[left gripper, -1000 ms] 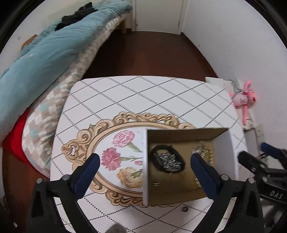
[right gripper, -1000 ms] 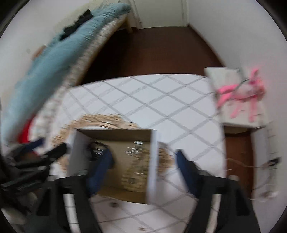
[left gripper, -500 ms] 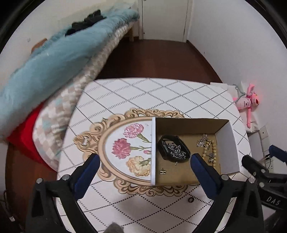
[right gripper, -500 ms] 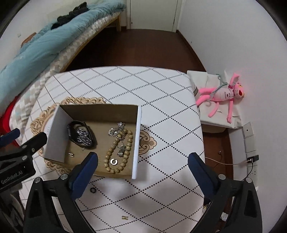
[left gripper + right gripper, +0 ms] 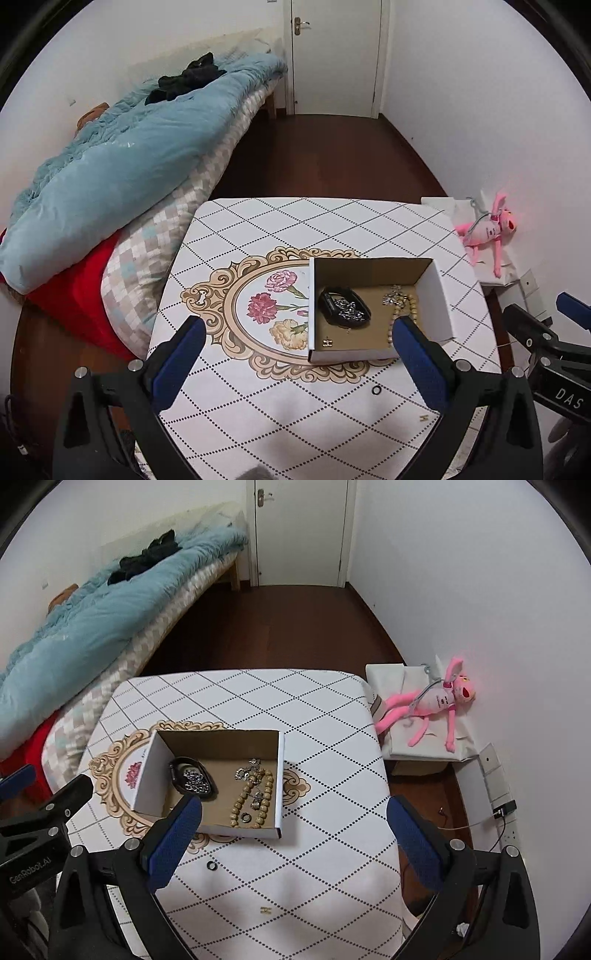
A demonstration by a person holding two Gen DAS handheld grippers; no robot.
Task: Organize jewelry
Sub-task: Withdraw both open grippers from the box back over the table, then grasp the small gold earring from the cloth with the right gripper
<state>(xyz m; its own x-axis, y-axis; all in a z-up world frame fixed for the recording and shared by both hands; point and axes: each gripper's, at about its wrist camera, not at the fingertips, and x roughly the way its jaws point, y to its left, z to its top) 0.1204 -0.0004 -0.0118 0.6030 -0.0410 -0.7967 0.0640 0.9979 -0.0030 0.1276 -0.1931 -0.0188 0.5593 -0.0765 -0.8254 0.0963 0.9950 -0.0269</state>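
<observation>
An open cardboard box (image 5: 439,291) (image 5: 280,775) stands on the patterned table. Inside lie a black band with a silver chain (image 5: 344,307) (image 5: 192,778), a wooden bead bracelet (image 5: 405,314) (image 5: 255,797) with silver pieces, a dark ring (image 5: 245,816) and a small gold earring (image 5: 327,342). On the table in front of the box lie a black ring (image 5: 376,390) (image 5: 212,865) and a small gold piece (image 5: 423,417) (image 5: 264,909). My left gripper (image 5: 295,354) and right gripper (image 5: 293,830) hang open above the table's near side, both holding nothing.
A bed with a teal duvet (image 5: 122,162) and red cloth borders the table's left side. A pink plush toy (image 5: 436,705) lies on a white box at the right by the wall. A socket and cable (image 5: 500,808) sit low on the right wall.
Both grippers have pulled back and risen from the box, so the views now take in the whole table and room. The box and jewelry stayed put.
</observation>
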